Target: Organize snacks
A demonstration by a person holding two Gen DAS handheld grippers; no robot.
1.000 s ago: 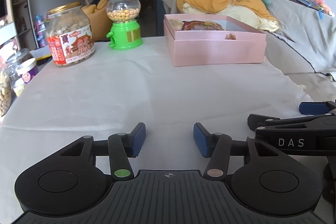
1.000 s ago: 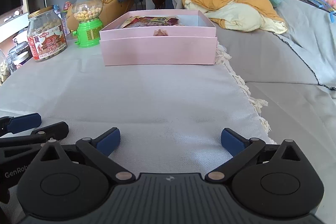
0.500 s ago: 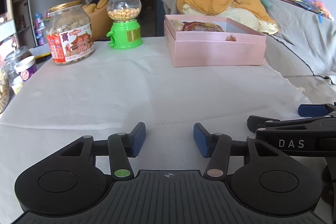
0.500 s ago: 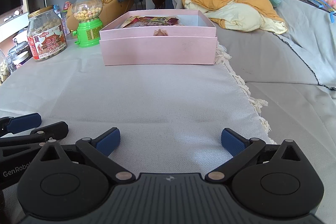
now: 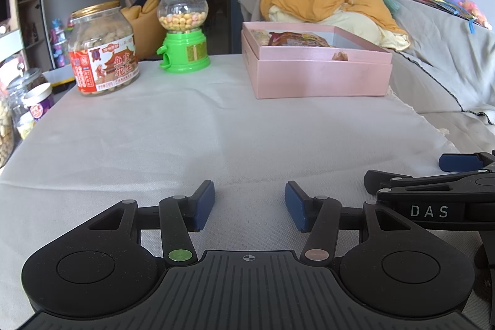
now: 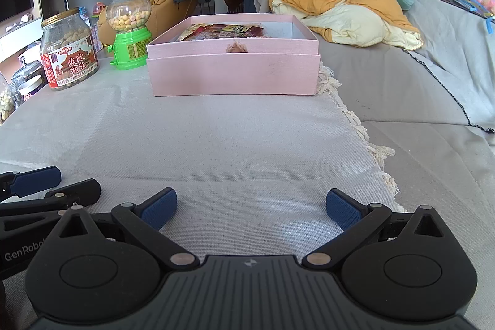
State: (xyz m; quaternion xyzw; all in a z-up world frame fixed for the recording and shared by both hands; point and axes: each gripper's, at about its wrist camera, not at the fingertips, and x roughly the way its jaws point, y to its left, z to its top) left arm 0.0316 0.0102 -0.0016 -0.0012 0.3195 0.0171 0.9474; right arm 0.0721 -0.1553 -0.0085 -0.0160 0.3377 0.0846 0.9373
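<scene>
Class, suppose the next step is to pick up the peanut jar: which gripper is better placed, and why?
Probably the left gripper. The peanut jar stands at the cloth's left side, nearer that gripper; the right gripper faces the pink box. Both are open and empty.

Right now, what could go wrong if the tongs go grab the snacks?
The peanut jar and green candy dispenser stand tall and close together; the open left tongs could knock one over reaching for the other. The pink box sits by the cloth's fringed edge; a push might slide it off.
</scene>
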